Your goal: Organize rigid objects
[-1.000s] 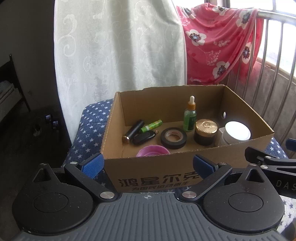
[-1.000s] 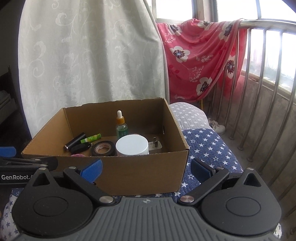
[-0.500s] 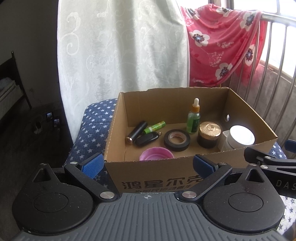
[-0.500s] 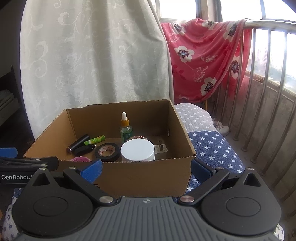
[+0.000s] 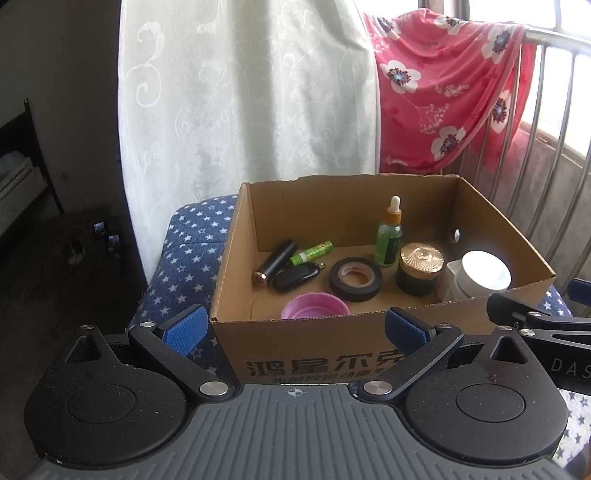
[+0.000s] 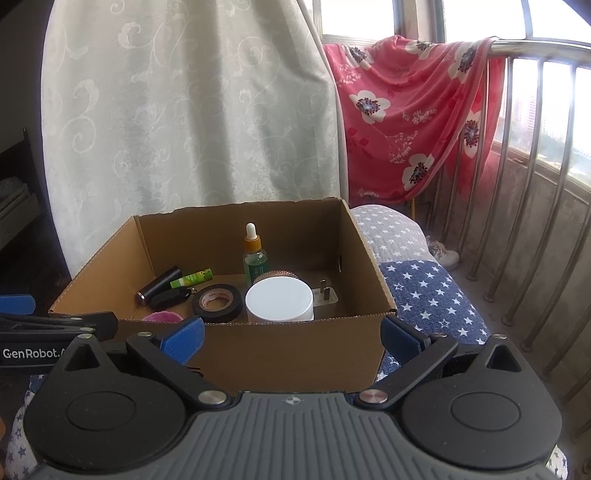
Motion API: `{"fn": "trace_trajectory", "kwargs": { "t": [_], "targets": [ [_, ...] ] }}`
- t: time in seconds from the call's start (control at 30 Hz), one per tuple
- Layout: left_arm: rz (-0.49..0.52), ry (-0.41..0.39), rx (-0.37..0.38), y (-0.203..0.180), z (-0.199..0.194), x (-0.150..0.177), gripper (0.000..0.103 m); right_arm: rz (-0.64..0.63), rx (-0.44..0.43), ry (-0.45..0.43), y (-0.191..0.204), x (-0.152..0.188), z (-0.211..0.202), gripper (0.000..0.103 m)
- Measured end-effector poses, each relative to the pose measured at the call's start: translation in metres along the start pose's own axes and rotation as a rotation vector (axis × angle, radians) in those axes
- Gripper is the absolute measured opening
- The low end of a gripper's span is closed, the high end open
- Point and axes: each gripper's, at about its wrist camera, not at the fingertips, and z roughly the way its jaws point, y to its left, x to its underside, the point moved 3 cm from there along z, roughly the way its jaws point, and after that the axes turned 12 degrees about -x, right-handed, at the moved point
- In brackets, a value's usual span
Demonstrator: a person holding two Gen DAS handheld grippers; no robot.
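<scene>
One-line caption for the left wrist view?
Open left gripper faces a cardboard box holding tape roll, dropper bottle and jars.

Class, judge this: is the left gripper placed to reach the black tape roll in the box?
Probably yes. The left gripper is open, the box has no lid, and the tape roll lies flat with nothing over it; only the near wall must be cleared.

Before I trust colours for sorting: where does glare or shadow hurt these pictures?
Left wrist view: sunlight washes out the white jar lid; room at left is dark. Right wrist view: window is overexposed, railing bows from the fisheye, and the box front sits in shadow.
</scene>
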Motion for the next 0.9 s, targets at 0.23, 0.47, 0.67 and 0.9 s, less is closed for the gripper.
{"fn": "trace_trajectory", "kwargs": {
  "t": [0.23, 0.47, 0.67, 0.9],
  "targets": [
    [-0.001, 0.001, -0.001, -0.0002, -0.0002, 0.0, 0.103, -0.001, 0.0, -0.001, 0.0, -0.0002, -0.0001, 0.103],
    [0.0, 0.0, 0.0, -0.0005, -0.0007, 0.0003, 0.103, 0.0, 0.0, 0.001, 0.0001, -0.0003, -0.0002, 0.103],
    [0.001, 0.002, 0.002, -0.0018, -0.002, 0.0003, 0.103, 0.0, 0.001, 0.001, 0.0002, -0.0001, -0.0017, 0.103],
    [0.001, 0.001, 0.002, -0.0014, -0.0023, 0.0003, 0.103, 0.0, 0.001, 0.001, 0.0004, 0.0, -0.0017, 0.103]
  ]
}}
